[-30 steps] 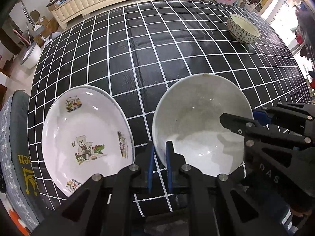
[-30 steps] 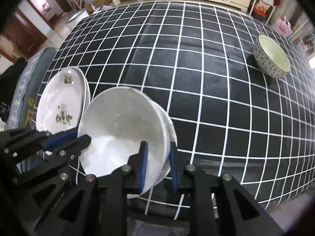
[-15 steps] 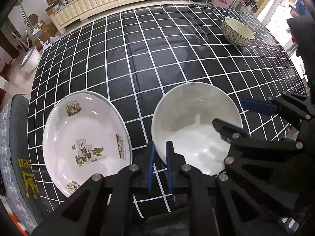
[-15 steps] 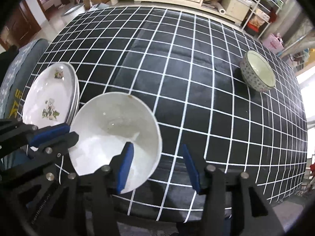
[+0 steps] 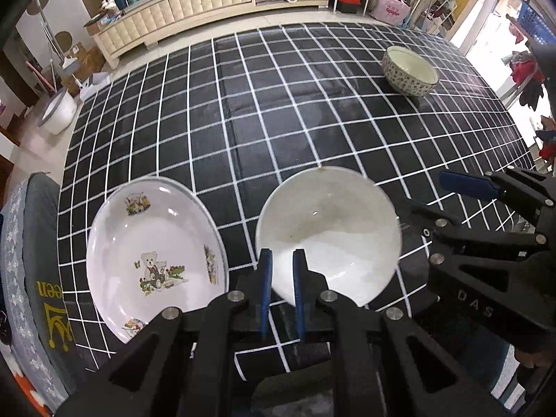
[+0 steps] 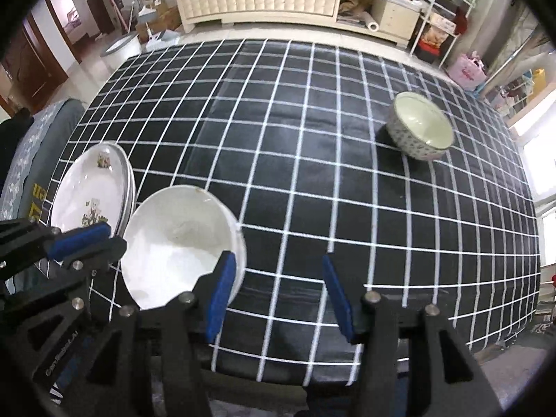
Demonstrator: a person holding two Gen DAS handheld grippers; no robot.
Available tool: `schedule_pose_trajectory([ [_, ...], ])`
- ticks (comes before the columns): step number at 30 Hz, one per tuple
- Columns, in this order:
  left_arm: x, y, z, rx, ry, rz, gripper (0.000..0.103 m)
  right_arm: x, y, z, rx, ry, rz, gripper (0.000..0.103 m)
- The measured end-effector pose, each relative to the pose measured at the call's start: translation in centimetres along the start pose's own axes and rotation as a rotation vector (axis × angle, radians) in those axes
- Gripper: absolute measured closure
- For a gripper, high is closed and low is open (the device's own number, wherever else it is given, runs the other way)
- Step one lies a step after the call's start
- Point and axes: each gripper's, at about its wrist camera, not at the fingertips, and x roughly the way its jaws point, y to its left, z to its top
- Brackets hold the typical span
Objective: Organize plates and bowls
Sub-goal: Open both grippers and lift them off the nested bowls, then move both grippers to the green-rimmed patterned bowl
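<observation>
Table (image 5: 312,132) under a black cloth with a white grid fills both views, its near edge cut off behind the gripper frames. Only the black linkages of each gripper show; the hands that carry them are out of sight, apart from a sliver at the lower right edge of the left wrist view, too small to read. Both grippers point steeply down at the table's near left part.

White oval plate printed with a teddy bear (image 5: 153,253) lies flat at the table's near left corner; in the right wrist view a second rim shows under it, so it seems to top a stack, though how many lie beneath cannot be told. Just right of it sits the plain white round bowl (image 5: 330,229). The left gripper (image 5: 282,278) is clenched on that bowl's near rim, one blue pad inside the wall and one outside; whether the bowl's base touches the cloth is hidden.

The right gripper (image 6: 274,295) stands released, its blue fingers (image 6: 222,295) spread apart over bare cloth, the left finger just beside the white bowl's right edge, with nothing between them. A speckled round ceramic bowl (image 6: 422,127) rests well apart at the far right.
</observation>
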Motion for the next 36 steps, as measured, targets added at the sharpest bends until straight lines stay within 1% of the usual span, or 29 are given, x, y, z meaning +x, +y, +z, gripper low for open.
schedule_pose_trajectory([
  [3,-0.7,-1.1,0.5,0.025,-0.022,0.035,0.087,-1.0,-1.5,0.0,0.026,-0.02,-0.001,0.046],
  [4,-0.9,-1.5,0.7,0.028,-0.027,0.03,0.087,-1.4,-2.1,0.1,0.037,-0.028,-0.001,0.046],
  [6,-1.3,-2.2,1.2,0.022,-0.034,0.004,0.081,-2.2,-3.6,0.1,0.062,-0.046,0.001,0.046],
  [7,-1.5,-2.5,1.4,0.019,-0.039,-0.003,0.08,-2.5,-4.1,0.2,0.07,-0.053,-0.002,0.047],
  [11,-2.0,-4.4,2.6,0.033,-0.063,-0.008,0.079,-3.3,-6.8,0.3,0.112,-0.075,-0.026,0.047],
  [13,-2.3,-5.1,3.3,0.028,-0.074,-0.026,0.074,-3.5,-8.0,0.4,0.13,-0.081,-0.026,0.047],
  [16,-2.7,-6.2,4.7,0.021,-0.093,-0.048,0.074,-3.9,-9.9,0.7,0.144,-0.091,-0.04,0.047],
  [22,-3.4,-8.8,7.7,0.039,-0.126,-0.059,0.073,-4.7,-13.3,1.9,0.186,-0.11,-0.044,0.047],
  [24,-3.4,-9.5,8.7,0.04,-0.136,-0.059,0.07,-4.8,-14.3,2.4,0.199,-0.116,-0.046,0.047],
  [28,-3.3,-10.6,10.6,0.034,-0.141,-0.08,0.068,-4.5,-15.8,3.5,0.203,-0.122,-0.043,0.047],
  [30,-2.9,-11.2,11.8,0.038,-0.143,-0.071,0.062,-4.2,-16.4,4.0,0.203,-0.124,-0.045,0.047],
  [31,-2.8,-11.4,12.1,0.038,-0.144,-0.069,0.061,-4.0,-16.7,4.2,0.203,-0.124,-0.045,0.047],
  [36,-1.2,-13.0,14.6,0.055,-0.126,-0.072,0.06,-2.5,-18.5,5.6,0.211,-0.111,-0.047,0.047],
])
